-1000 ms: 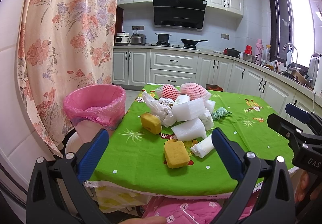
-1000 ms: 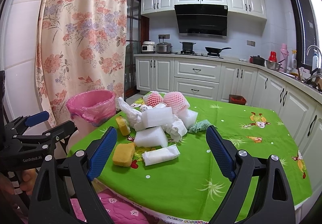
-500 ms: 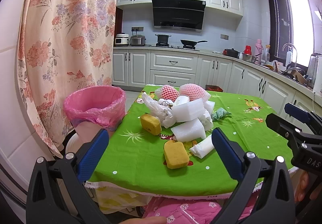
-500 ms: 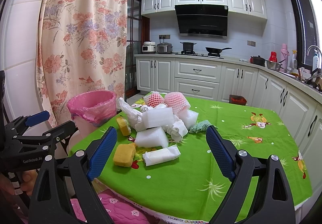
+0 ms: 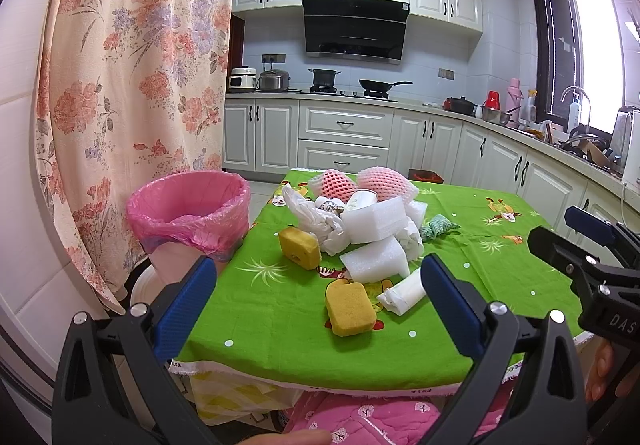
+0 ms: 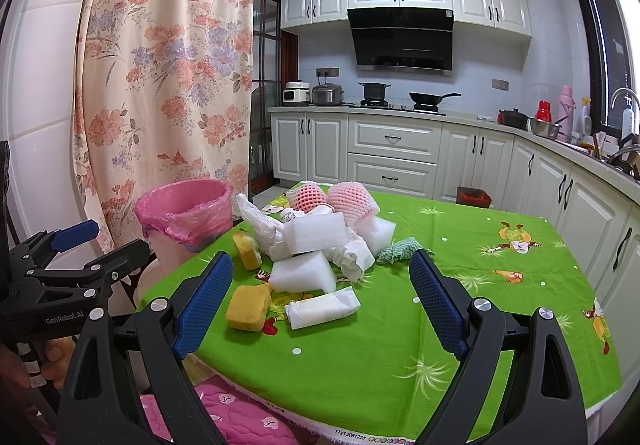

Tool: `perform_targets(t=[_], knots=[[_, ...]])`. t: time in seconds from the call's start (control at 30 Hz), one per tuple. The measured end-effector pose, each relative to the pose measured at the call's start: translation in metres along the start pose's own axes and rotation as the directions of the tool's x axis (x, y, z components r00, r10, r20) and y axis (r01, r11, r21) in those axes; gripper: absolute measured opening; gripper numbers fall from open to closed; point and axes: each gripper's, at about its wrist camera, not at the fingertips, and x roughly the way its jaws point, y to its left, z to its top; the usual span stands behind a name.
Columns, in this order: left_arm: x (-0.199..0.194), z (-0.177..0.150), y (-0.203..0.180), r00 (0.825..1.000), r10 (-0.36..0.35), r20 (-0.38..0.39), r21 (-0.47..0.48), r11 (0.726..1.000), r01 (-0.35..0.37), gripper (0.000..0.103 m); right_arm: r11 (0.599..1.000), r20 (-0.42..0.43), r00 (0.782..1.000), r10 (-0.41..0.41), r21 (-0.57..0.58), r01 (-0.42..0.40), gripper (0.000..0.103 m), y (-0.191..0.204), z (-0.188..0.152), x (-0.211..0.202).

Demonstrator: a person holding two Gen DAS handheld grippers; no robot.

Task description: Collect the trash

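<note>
**Trash heap on green tablecloth, both grippers spread wide and empty**

Trash pile sits on the green tablecloth [image 5: 280, 309], toward the table's left half, near the bin. Contents, front to back in the left wrist view: yellow sponge [image 5: 350, 308] nearest the camera, flat on the cloth; rolled white paper packet [image 5: 402, 292] just beside it at 3 o'clock, apparently touching. Behind these, lower white foam block [image 5: 376, 259] with upper white foam block [image 5: 378, 220] resting on top. Second yellow sponge [image 5: 300, 247] at 9 o'clock of the foam, tilted on edge against a crumpled white plastic bag [image 5: 316, 219]. Two pink foam fruit nets [image 5: 360, 183] at the back of the heap, 12 o'clock. Teal patterned cloth scrap [image 5: 438, 225] at 3 o'clock of the pile, slightly apart.

Pink-lined trash bin [image 5: 188, 211] stands off the table's left edge, at 9 o'clock of the pile, open top.

Left gripper [image 5: 318, 295]: jaws released, wide apart, nothing between them; held short of the near table edge, framing the front sponge and packet. Right gripper [image 6: 320, 289]: likewise released, empty, framing the same front items from the right side. Each gripper shows at the margin of the other's view.

Background at 12 o'clock: white kitchen cabinets [image 5: 344, 133], black range hood [image 5: 354, 29]. Floral curtain [image 5: 132, 85] at 10 o'clock.
</note>
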Motion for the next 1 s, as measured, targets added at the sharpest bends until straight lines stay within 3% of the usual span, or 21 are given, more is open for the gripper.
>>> perform_targets(t=[1.0], knots=[[-0.0014, 0.0019, 0.0013, 1.000, 0.002, 0.006, 0.002, 1.000, -0.002, 0.099, 1.000, -0.006, 1.000, 0.002, 0.009, -0.002, 0.084, 0.0029, -0.0001, -0.0003]])
